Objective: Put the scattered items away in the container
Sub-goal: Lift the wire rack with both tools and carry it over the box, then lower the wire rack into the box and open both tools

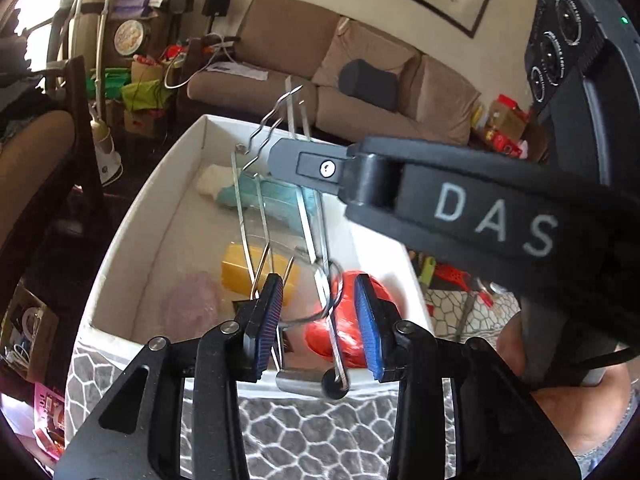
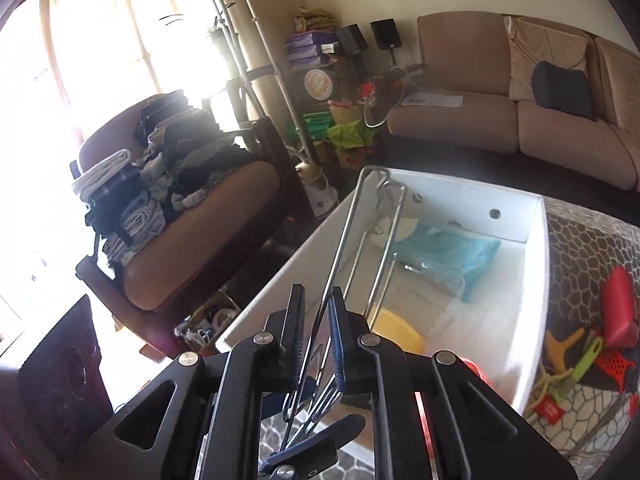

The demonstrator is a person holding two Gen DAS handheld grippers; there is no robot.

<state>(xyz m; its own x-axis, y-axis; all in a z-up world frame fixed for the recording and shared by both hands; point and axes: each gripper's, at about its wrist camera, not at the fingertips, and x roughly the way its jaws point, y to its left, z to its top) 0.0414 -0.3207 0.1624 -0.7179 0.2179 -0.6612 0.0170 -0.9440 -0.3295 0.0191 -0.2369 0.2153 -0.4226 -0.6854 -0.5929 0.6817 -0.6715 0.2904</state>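
A metal wire rack (image 1: 310, 228) with a clear panel hangs tilted over the open white box (image 1: 132, 216), carried by both grippers. My left gripper (image 1: 322, 316) is shut on the rack's near end, whose wires and small roller sit between its blue pads. The right gripper's finger (image 1: 304, 166) reaches in from the right and grips the rack's far end. In the right wrist view my right gripper (image 2: 318, 320) is shut on the thin rods of the rack (image 2: 341, 248). The box (image 2: 536, 272) holds a teal cloth (image 2: 452, 256), a yellow block (image 1: 240, 272), a lilac lump (image 1: 192, 304) and a red object (image 1: 348, 340).
The box stands on a table with a stone-patterned cloth (image 1: 312, 432). Red, green and orange tools (image 2: 616, 312) lie on it to the box's right. A chair stacked with folded clothes (image 2: 160, 176) stands left, a brown sofa (image 2: 560, 128) behind. A forearm (image 1: 560, 412) shows at lower right.
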